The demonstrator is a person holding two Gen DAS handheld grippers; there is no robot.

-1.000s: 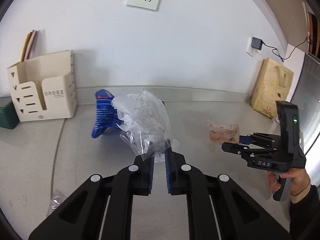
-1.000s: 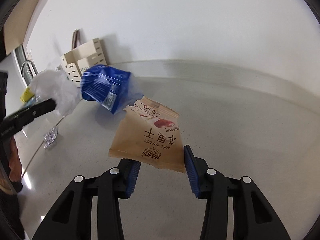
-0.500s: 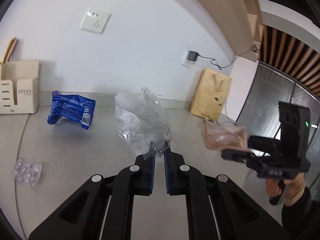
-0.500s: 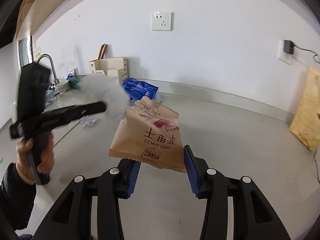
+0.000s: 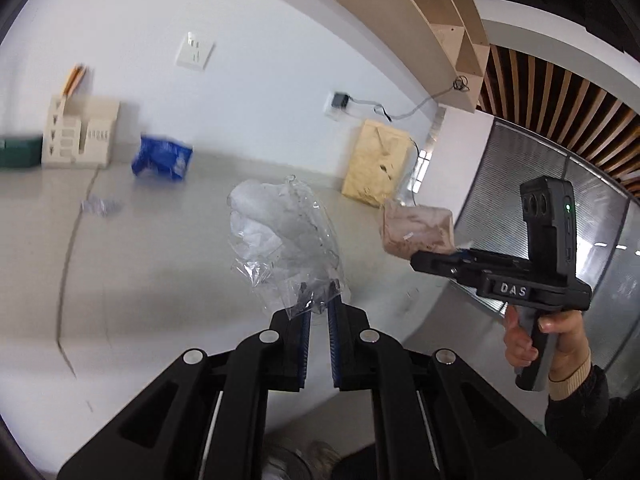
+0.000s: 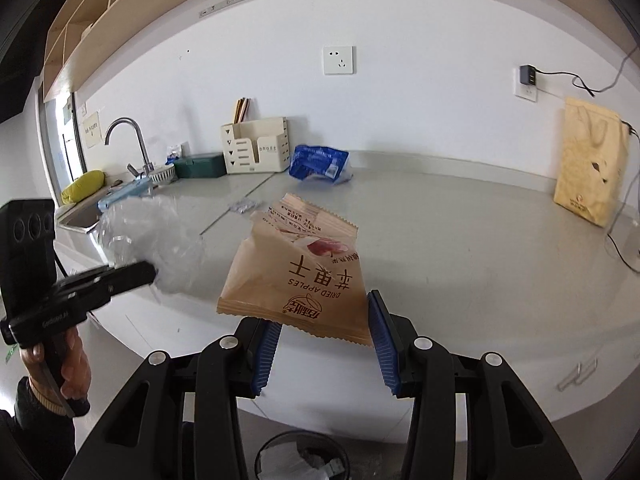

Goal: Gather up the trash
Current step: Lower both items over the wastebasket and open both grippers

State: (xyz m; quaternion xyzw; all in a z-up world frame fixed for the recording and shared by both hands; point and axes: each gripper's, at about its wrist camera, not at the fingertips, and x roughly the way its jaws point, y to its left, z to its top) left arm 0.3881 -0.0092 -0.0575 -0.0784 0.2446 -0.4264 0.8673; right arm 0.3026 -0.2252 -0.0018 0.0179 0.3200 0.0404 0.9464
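Both tongs swung off the counter — bin half-hidden.

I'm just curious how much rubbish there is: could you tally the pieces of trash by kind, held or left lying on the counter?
Clear crumpled plastic bags: 1
Tan dried-apple snack packets: 1
Blue crinkled plastic wrappers: 1
Small clear blister wrappers: 1
Total: 4

A: How is the left hand-held gripper set?
B: Jaws nearly together, pinching a crumpled clear plastic bag.
A: And the right hand-held gripper?
B: Partly apart, blue pads clamping a tan dried-apple snack packet; bare hand grips its handle.
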